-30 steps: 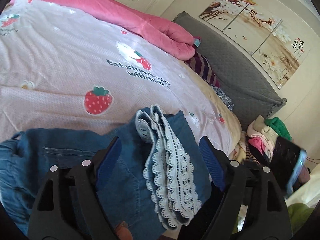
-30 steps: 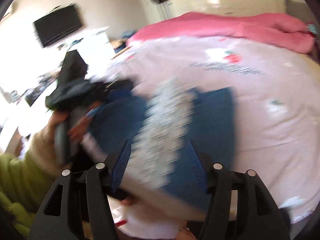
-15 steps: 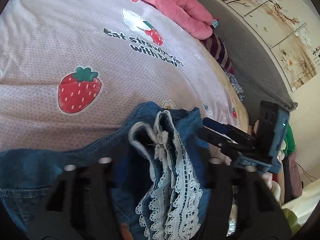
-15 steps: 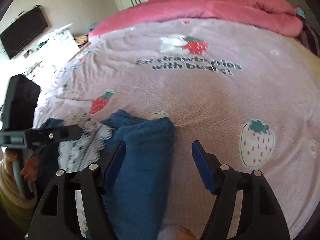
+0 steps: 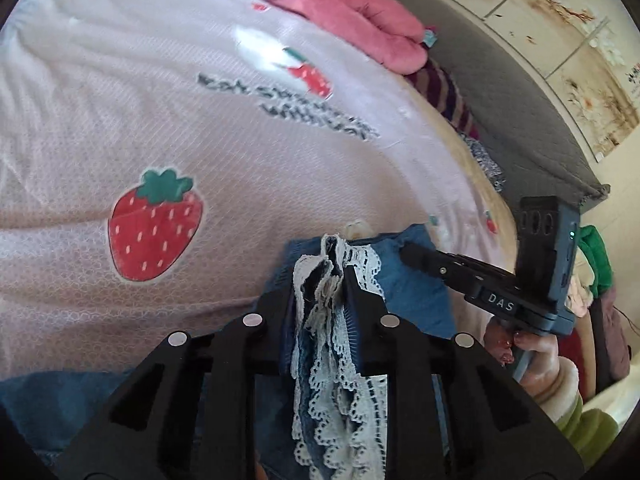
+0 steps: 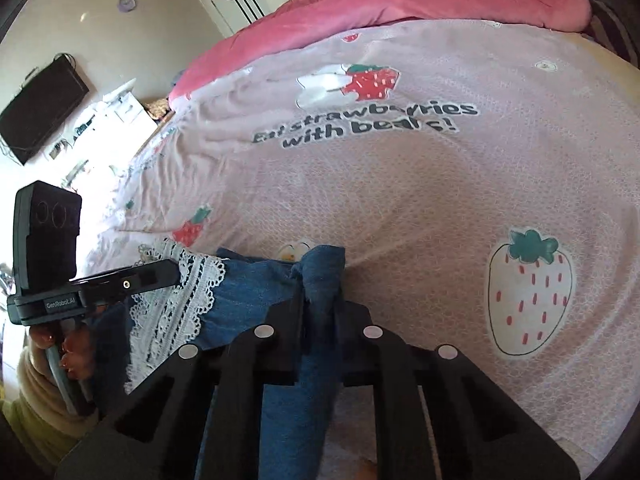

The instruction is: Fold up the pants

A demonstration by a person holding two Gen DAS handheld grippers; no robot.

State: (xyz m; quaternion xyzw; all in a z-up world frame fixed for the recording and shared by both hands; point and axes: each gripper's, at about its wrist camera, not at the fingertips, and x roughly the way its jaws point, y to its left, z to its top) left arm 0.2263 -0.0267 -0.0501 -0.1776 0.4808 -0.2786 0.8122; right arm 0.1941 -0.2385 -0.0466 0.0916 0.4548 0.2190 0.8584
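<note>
Pinching a gathered bunch of white lace trim (image 5: 340, 344), the left claw (image 5: 326, 276) has its jaws closing on the cloth, with the blue denim pants (image 5: 416, 292) lying on the bed at about six o'clock in the left wrist view. The lace is scalloped with rows of small eyelets; it is sewn along a denim edge and hangs in folds down between the black fingers. Flat blue denim spreads toward three o'clock behind it. At three o'clock the right claw (image 5: 408, 250) reaches onto the denim, its black body printed "DAS", held by a hand (image 5: 532, 348) above a cream and green sleeve. The pink bedsheet (image 5: 200, 128) carries a red strawberry print at nine o'clock and dark lettering at twelve o'clock, too blurred to read here. A rolled pink quilt (image 5: 360, 28) lies at one o'clock.

In the right wrist view, the right claw (image 6: 320, 280) has its jaws closing on a raised fold of plain denim at the centre. The lace-edged part lies at nine o'clock, where the left claw (image 6: 168, 272), labelled "GenRobot.AI", grips it. The bedsheet reads "Eat strawberries with bears!" at twelve o'clock.
</note>
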